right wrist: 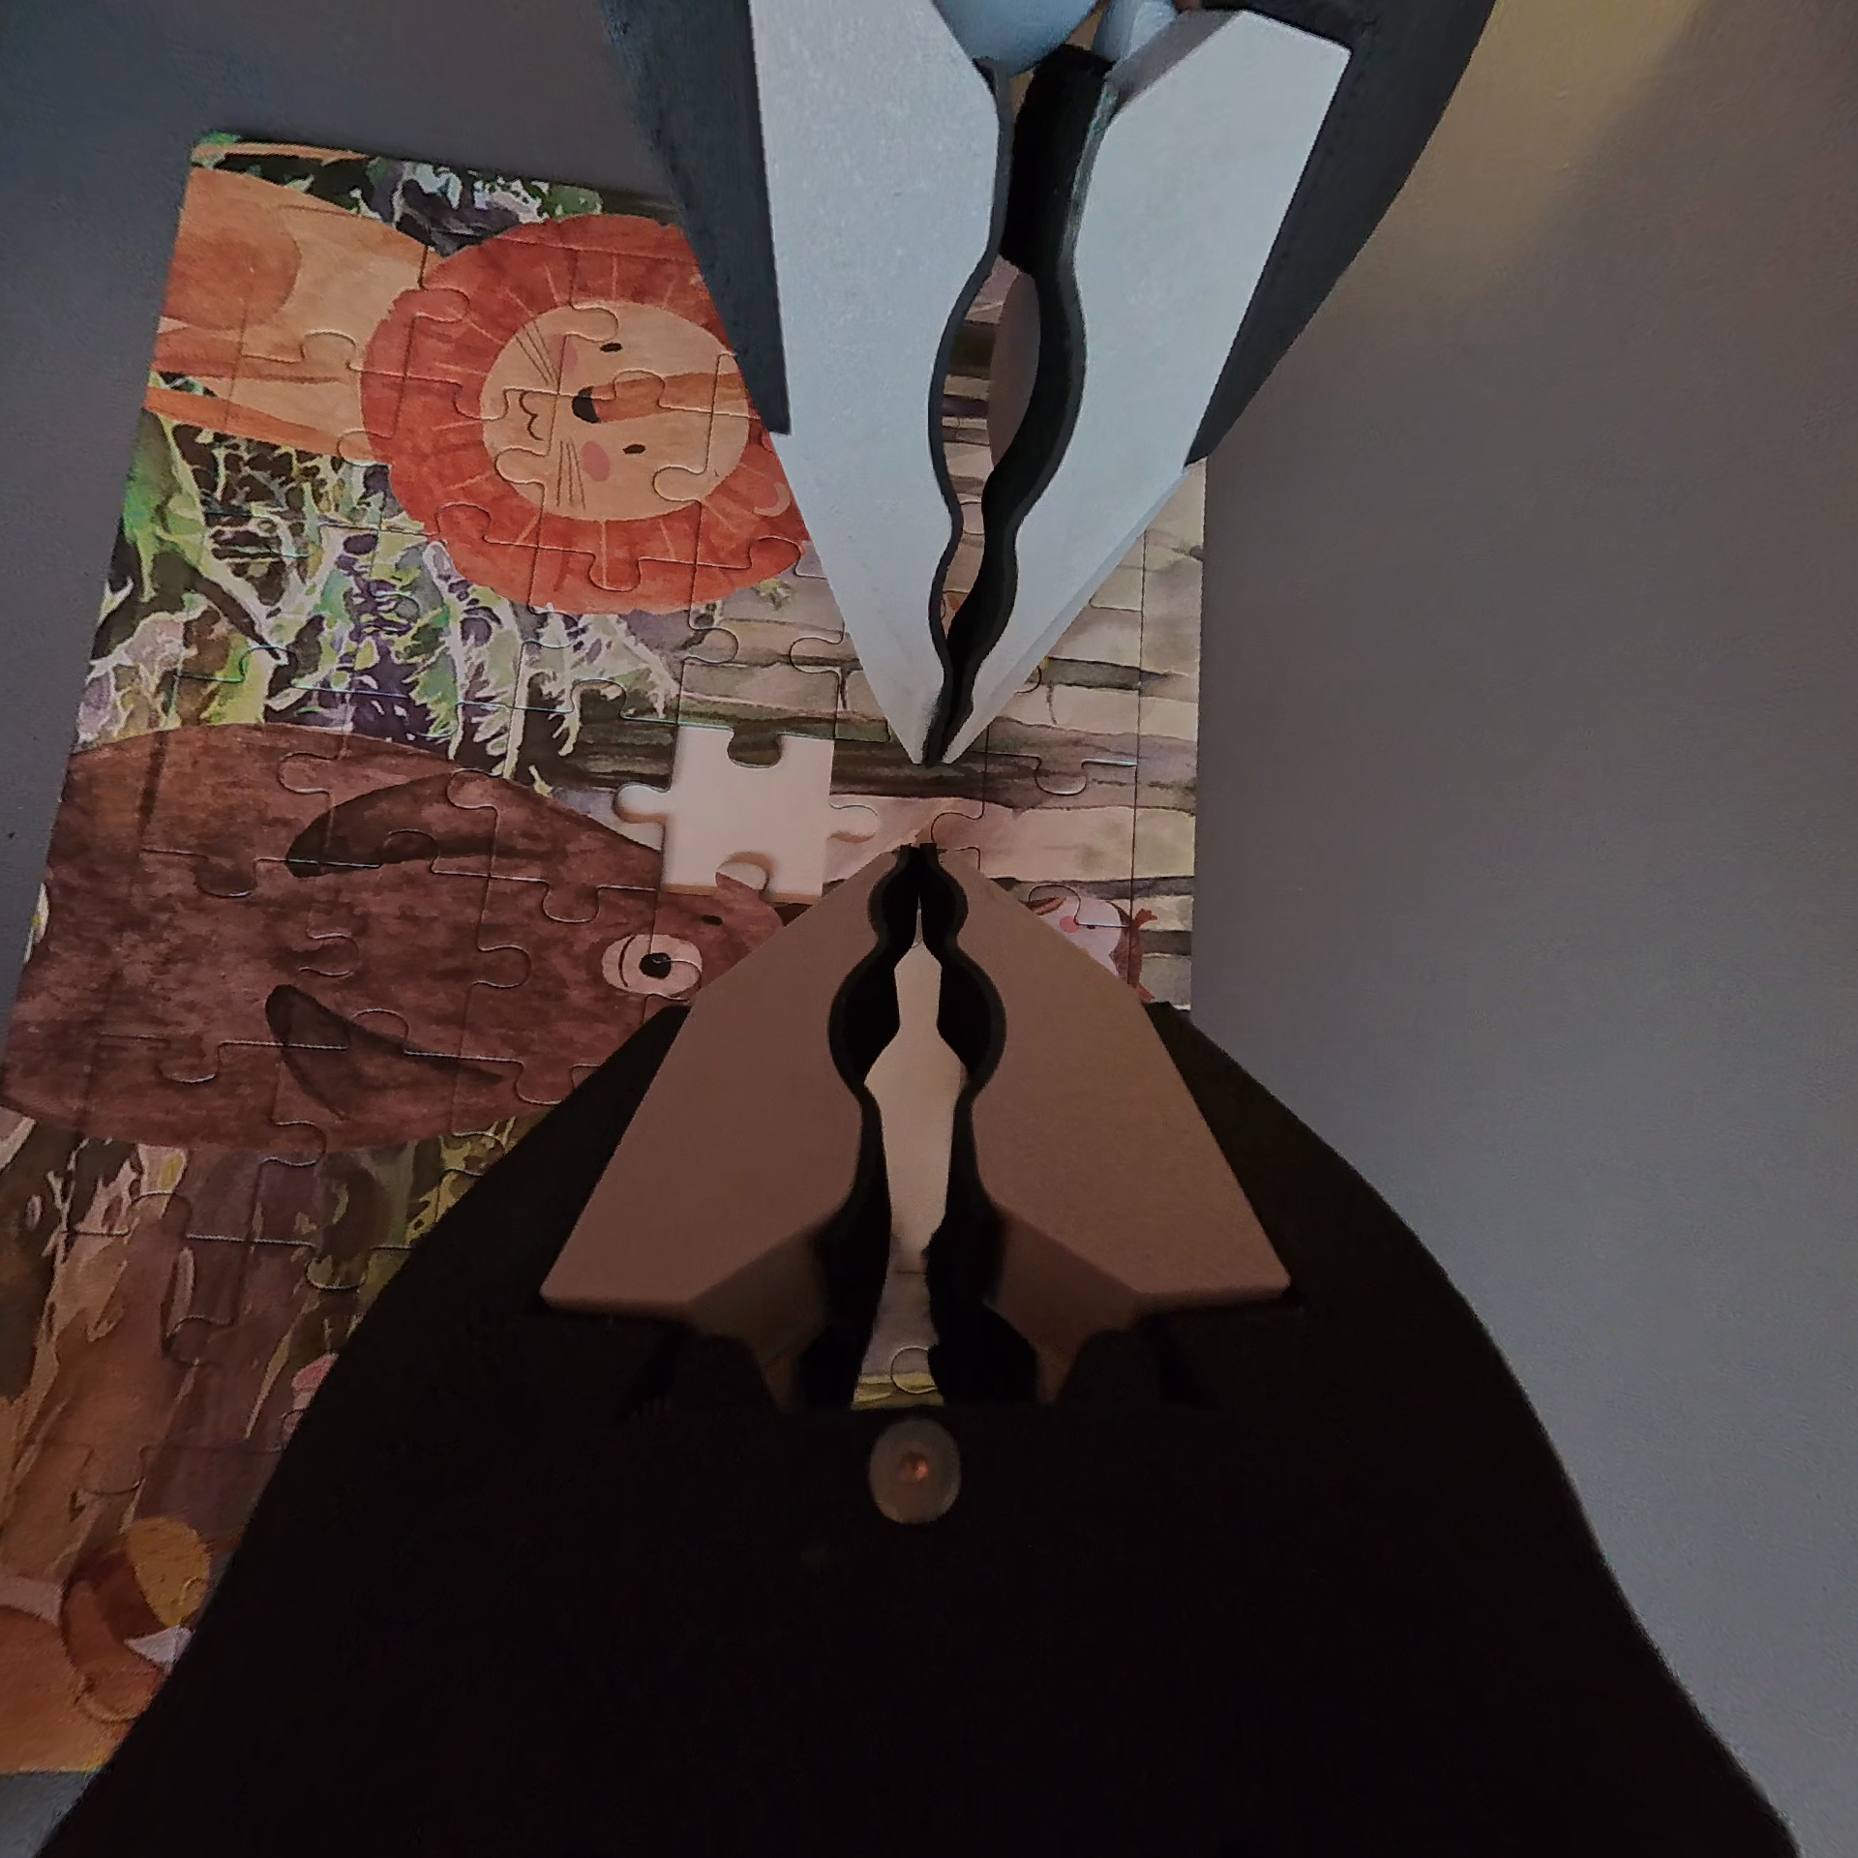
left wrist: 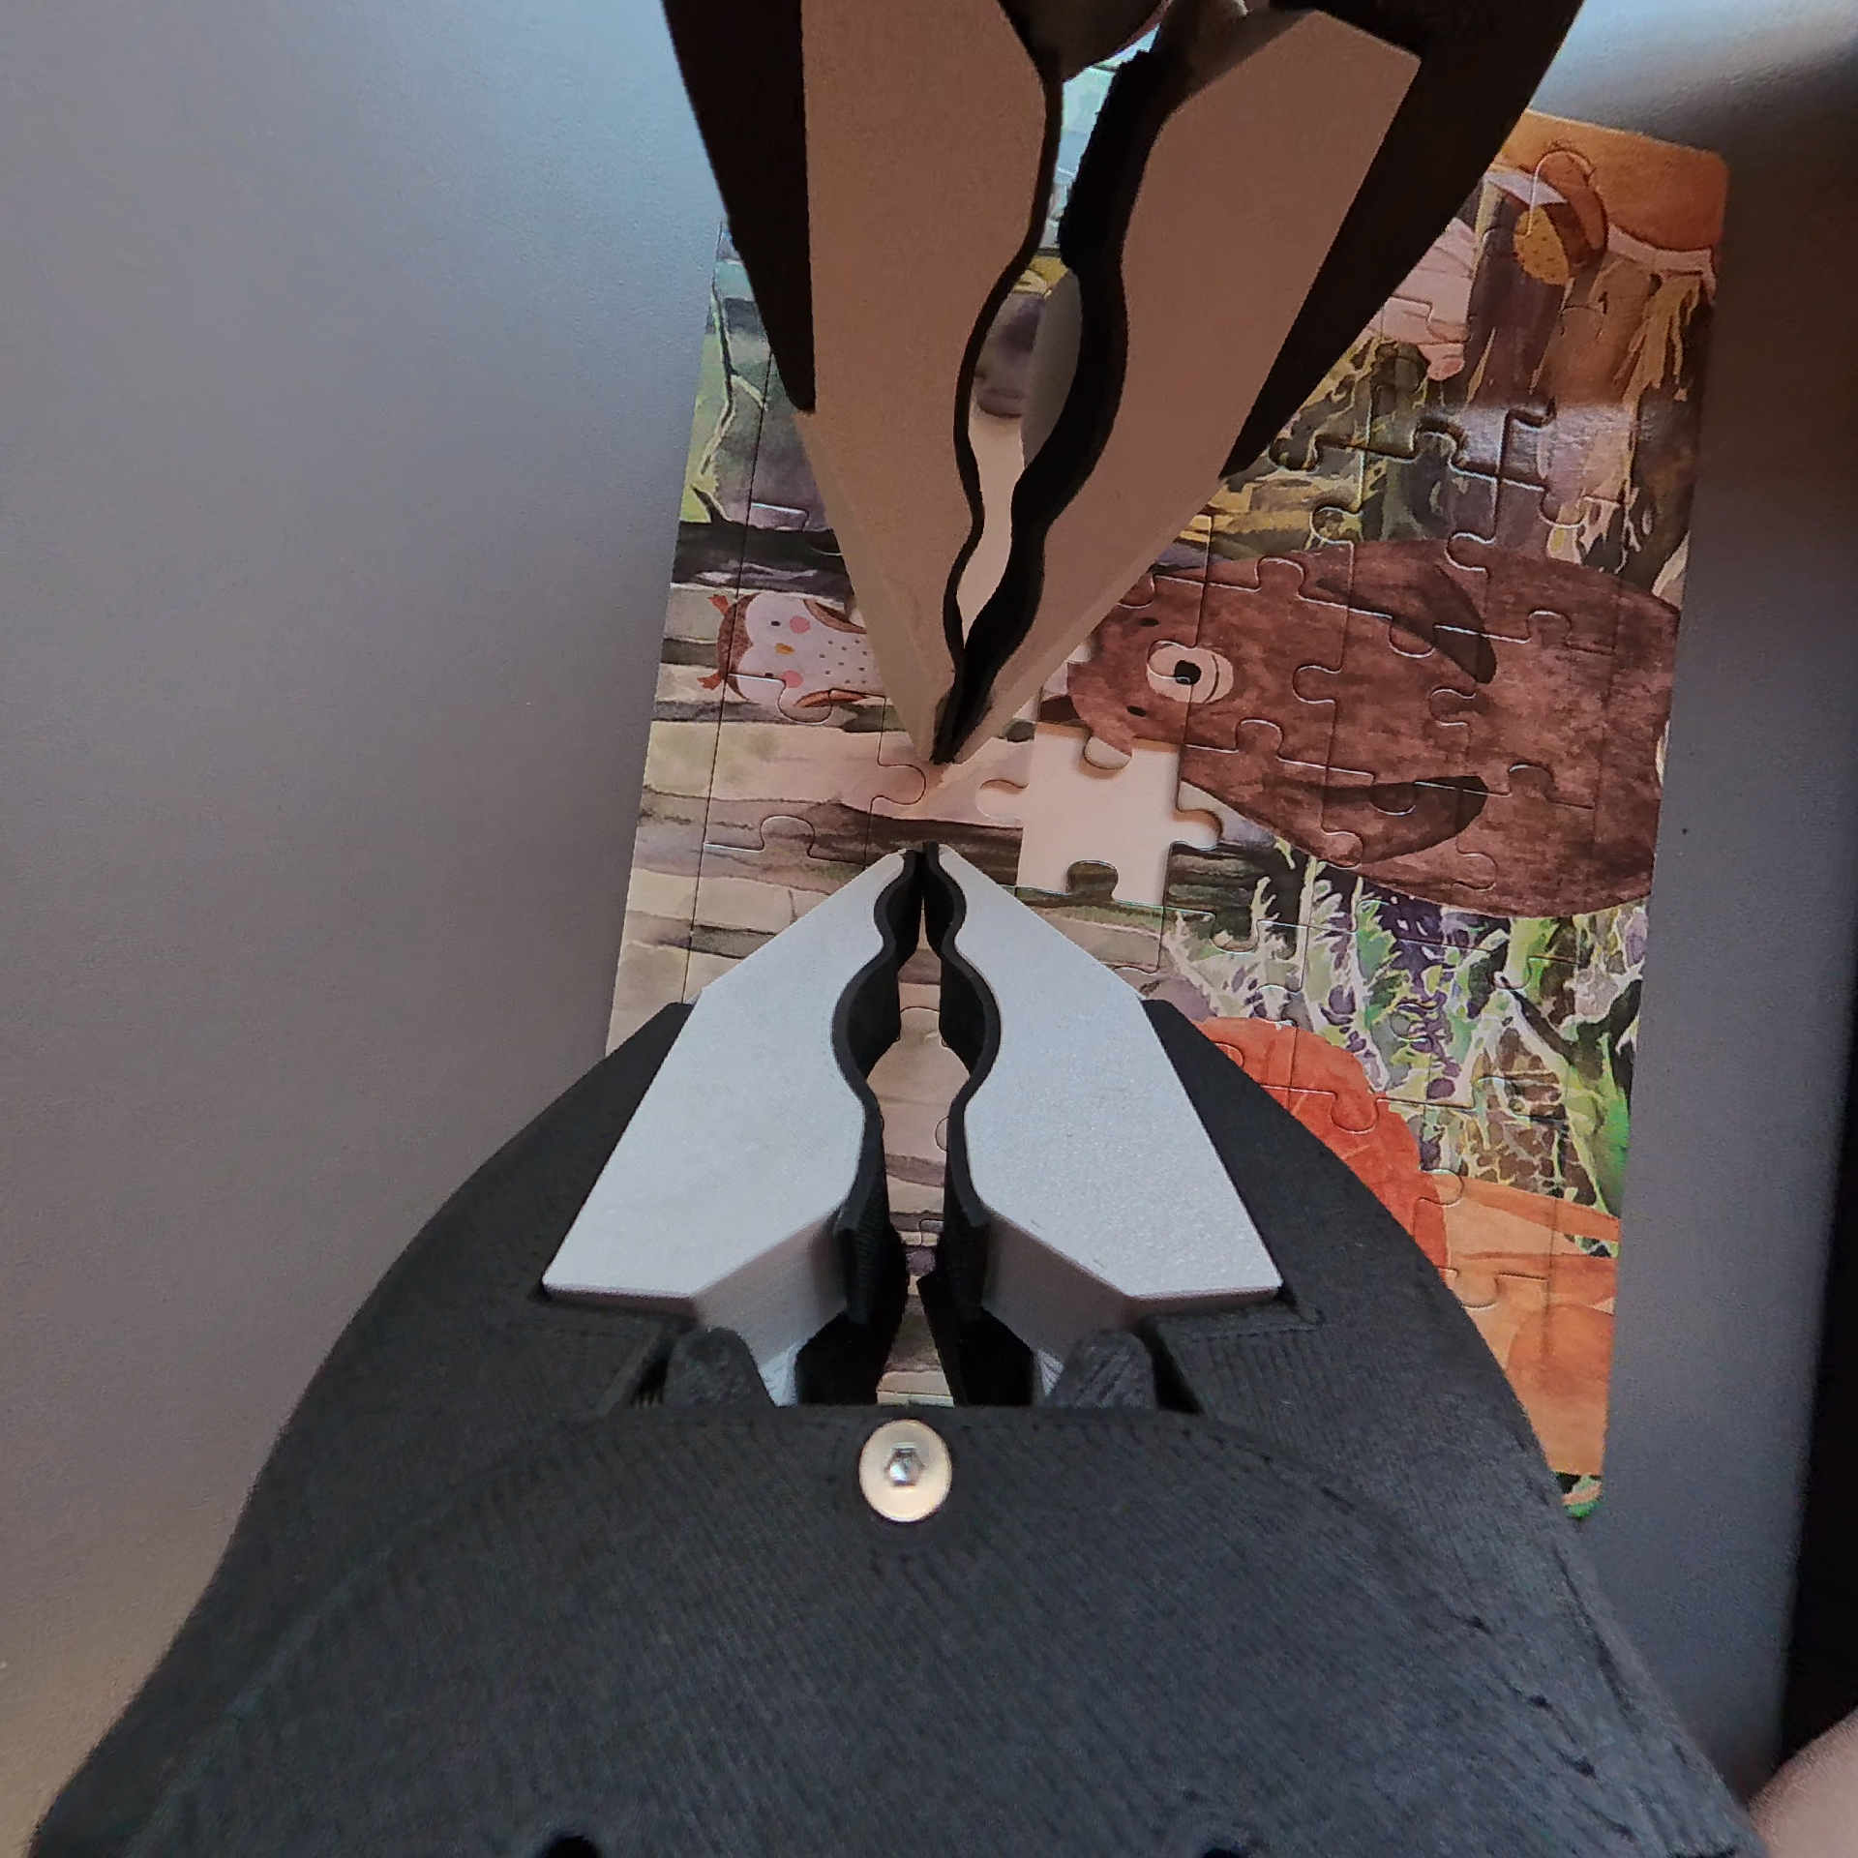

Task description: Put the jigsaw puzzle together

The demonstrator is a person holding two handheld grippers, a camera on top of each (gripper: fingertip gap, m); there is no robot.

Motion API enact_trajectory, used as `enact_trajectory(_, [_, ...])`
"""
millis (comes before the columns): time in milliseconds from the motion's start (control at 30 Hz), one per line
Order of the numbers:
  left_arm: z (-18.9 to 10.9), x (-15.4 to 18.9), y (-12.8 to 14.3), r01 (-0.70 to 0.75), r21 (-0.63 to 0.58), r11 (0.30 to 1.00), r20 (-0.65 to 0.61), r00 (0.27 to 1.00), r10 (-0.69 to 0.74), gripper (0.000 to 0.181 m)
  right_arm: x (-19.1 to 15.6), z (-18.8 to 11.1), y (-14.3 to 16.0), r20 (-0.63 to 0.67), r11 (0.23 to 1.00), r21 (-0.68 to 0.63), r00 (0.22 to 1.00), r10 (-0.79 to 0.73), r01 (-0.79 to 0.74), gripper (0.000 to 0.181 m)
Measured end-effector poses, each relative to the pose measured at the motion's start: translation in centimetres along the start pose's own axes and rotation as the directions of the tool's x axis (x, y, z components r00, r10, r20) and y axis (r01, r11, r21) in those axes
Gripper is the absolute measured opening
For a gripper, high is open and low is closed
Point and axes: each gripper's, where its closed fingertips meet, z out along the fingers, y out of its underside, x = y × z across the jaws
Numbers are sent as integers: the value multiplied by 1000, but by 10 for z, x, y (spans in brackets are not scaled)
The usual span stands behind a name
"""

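Nearest in the left wrist view, the left gripper (left wrist: 923, 855) was seen with its jaws drawn together at the tips and nothing caught between them, poised over the grey band of the jigsaw puzzle (left wrist: 1408, 704), which lay flat on the grey table (left wrist: 302, 704). Whether the tips rested on the pieces or hung just above them could not be told. Just beyond, and a little to the right, a single white gap (left wrist: 1101, 809) was left in the picture, beside the brown animal's snout; the puzzle otherwise appeared complete. Farther off, the right gripper (left wrist: 945, 749) was pointed back toward the left one, its jaws likewise closed on nothing, its tips close to the gap's left edge and nearly meeting the left gripper's. In the right wrist view the same arrangement was shown from the other side, with the gap (right wrist: 749, 819) to the left of both sets of tips. No loose piece could be found in either view, so the last piece was judged still to be fetched. The main risk was judged to lie in the closed tips being dragged across the seams, by which neighbouring pieces could be lifted or the whole sheet slid on the smooth table. A collision between the two grippers was also thought possible, given how closely they were set.
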Motion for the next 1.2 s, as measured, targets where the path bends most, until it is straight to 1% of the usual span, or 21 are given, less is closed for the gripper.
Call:
enact_trajectory(100, [-1,-2,-1,22,-1,1000,2,1000,-22,0,1,-1,-1,3,1000,17,1000,7,-7,0])
enact_trajectory(133, [-4,-5,-4,42,17,999,6,999,-42,0,2,-3,-2,6,999,32,1000,19,-20,0])
enact_trajectory(200, [-19,-2,-22,67,124,990,-33,997,-63,0,5,-24,-16,1,994,98,999,45,-45,0])
enact_trajectory(233, [-31,-1,-34,66,197,978,-38,997,-60,0,10,-44,-27,-28,988,149,998,49,-44,0])
enact_trajectory(267, [-46,-1,-45,58,267,962,-27,998,-52,0,16,-71,-38,-83,980,194,995,53,-36,0])
enact_trajectory(333, [-74,0,-61,20,370,929,24,999,-31,0,26,-140,-53,-236,966,255,967,90,-28,0])
enact_trajectory(367, [-87,-1,-67,-2,402,916,61,998,-24,0,26,-177,-58,-321,957,288,939,122,-26,0])
enact_trajectory(433, [-110,-1,-76,-43,455,889,129,992,-18,0,22,-248,-61,-477,926,377,856,202,-8,0])
enact_trajectory(467, [-121,-1,-81,-66,484,873,158,987,-12,0,20,-275,-54,-530,920,393,814,238,-13,0])
enact_trajectory(500, [-132,-1,-87,-93,516,851,192,981,-9,0,21,-297,-38,-585,925,378,762,278,-48,0])
enact_trajectory(533, [-144,0,-93,-123,551,825,225,974,-6,0,23,-316,-15,-641,937,335,704,306,-102,2])
enact_trajectory(600, [-164,7,-104,-179,608,774,267,964,14,0,24,-342,48,-727,944,206,605,325,-260,7])
enact_trajectory(633, [-172,11,-108,-199,623,756,283,959,19,0,22,-353,83,-755,926,150,564,333,-347,11])
enact_trajectory(667, [-178,13,-110,-213,633,744,297,955,21,0,17,-359,115,-765,897,114,539,353,-427,16])
enact_trajectory(733, [-184,18,-114,-231,640,733,313,949,26,0,1,-358,170,-739,833,84,527,421,-547,24])
enact_trajectory(800, [-185,22,-117,-236,646,726,310,950,33,0,-13,-350,221,-716,756,77,492,496,-650,29])
enact_trajectory(867, [-183,24,-120,-232,646,728,302,953,36,0,-24,-333,258,-682,697,88,467,563,-712,36])
enact_trajectory(933, [-180,26,-121,-225,642,732,290,956,39,0,-23,-312,276,-645,664,167,429,632,-729,37])
enact_trajectory(1033, [-177,26,-121,-222,635,740,287,957,41,0,-13,-283,289,-598,622,286,371,710,-729,40])
enact_trajectory(1133, [-178,29,-121,-228,634,739,289,956,48,0,-3,-270,289,-554,583,384,326,766,-716,48])
enact_trajectory(1200, [-177,29,-120,-230,626,745,291,955,51,0,1,-263,287,-529,562,413,313,789,-717,50])
